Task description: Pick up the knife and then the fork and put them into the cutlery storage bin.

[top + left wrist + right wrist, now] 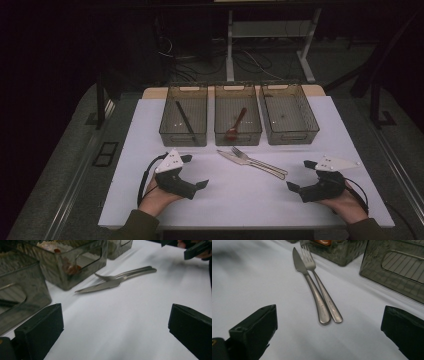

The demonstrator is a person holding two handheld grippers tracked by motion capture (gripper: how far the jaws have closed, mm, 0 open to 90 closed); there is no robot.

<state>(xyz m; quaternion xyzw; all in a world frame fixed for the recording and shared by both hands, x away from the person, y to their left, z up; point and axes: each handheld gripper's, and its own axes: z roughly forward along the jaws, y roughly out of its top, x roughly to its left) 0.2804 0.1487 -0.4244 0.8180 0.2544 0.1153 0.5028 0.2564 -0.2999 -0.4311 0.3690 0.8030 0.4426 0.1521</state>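
Black angular gripper bodies, left gripper and right gripper, each topped by a grey three-cornered plate dotted with small screws. Black cables looping behind both, toward the table's near edge. Olive-green sleeves at both wrists.

Knife and fork beyond parted jaws

On the bench the knife and fork lie touching, before three bins, between both grippers.
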